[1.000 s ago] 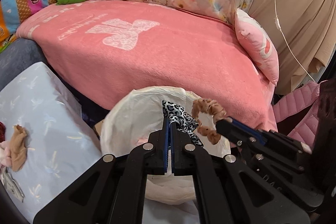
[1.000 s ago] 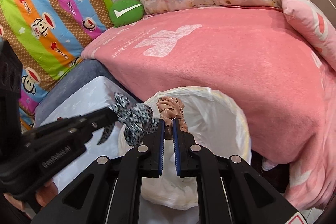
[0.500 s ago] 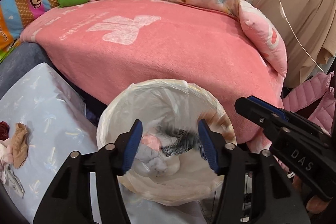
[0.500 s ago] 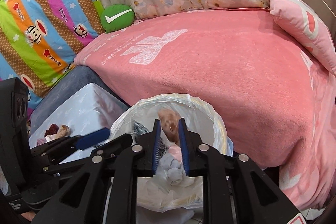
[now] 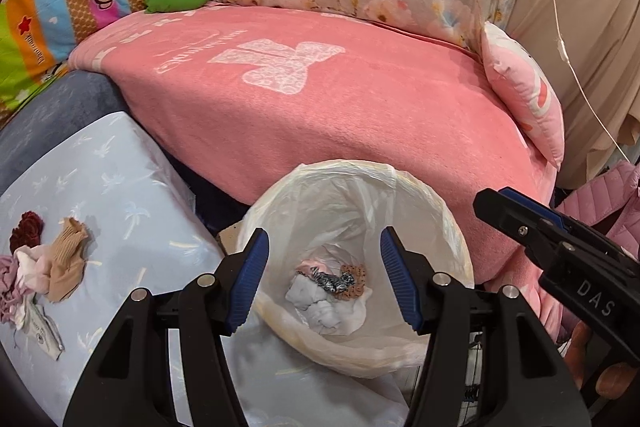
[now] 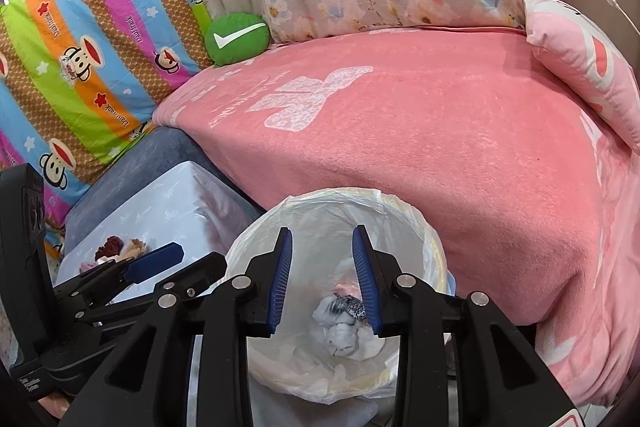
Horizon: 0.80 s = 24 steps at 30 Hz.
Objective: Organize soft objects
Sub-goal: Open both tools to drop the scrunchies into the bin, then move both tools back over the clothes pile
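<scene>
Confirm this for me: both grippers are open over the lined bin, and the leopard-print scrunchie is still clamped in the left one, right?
Not quite. The left gripper is open and empty; the left wrist view shows the leopard-print scrunchie lying at the bottom of the lined bin. The right gripper is open too.

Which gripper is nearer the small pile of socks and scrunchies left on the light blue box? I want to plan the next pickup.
Left. The left gripper hangs open above the bin, beside the pile; the right gripper, also open, sits on the left gripper's far side.
</scene>
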Available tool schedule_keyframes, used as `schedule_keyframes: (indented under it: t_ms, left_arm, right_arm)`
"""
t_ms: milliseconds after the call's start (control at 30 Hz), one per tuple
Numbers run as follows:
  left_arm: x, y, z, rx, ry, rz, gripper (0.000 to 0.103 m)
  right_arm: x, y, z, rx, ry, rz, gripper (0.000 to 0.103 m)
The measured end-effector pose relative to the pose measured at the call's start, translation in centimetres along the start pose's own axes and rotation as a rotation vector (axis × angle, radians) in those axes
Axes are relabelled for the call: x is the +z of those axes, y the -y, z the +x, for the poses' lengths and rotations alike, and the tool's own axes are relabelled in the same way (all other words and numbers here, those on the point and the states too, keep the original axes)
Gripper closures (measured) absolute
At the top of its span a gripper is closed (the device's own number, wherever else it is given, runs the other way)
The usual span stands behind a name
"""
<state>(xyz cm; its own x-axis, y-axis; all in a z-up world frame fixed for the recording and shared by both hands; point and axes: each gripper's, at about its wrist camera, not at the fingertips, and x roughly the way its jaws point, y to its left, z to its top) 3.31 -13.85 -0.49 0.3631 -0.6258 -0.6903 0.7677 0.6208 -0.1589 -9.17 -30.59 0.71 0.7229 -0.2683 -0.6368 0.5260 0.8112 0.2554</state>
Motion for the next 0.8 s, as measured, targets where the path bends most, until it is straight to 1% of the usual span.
schedule_keyframes:
  t_ms: [233, 400, 733, 767, 800]
  left_arm:
    - [-0.6, -2.4, -1.2, 0.049, 0.018, -0.039, 0.046]
    - [-1.0, -4.4, -2.0, 0.084, 0.03, -0.072, 0.044]
    - [-2.2, -9.0, -3.6, 0.16, 0.045, -0.155, 0.044]
    - [-2.4, -9.5, -3.7, 0.17, 0.046, -0.161, 0.043]
    - [-2.6, -10.0, -4.0, 0.183, 0.045, -0.169, 0.039]
  right_arm:
    - [-0.4, -2.7, 0.6, 0.032, -0.024, -0.045, 0.068]
    - [-0.8, -5.1, 1.2, 0.058, -0.041, -0.081, 0.068]
    - [-1.5, -10.7, 2.5, 0.112, -0.075, -0.164, 0.068]
    - [-1.6, -11.1, 2.5, 0.115, -0.077, -0.169, 0.067]
    - [-1.7, -11.6, 2.6, 0.12, -0.079, -0.174, 0.065]
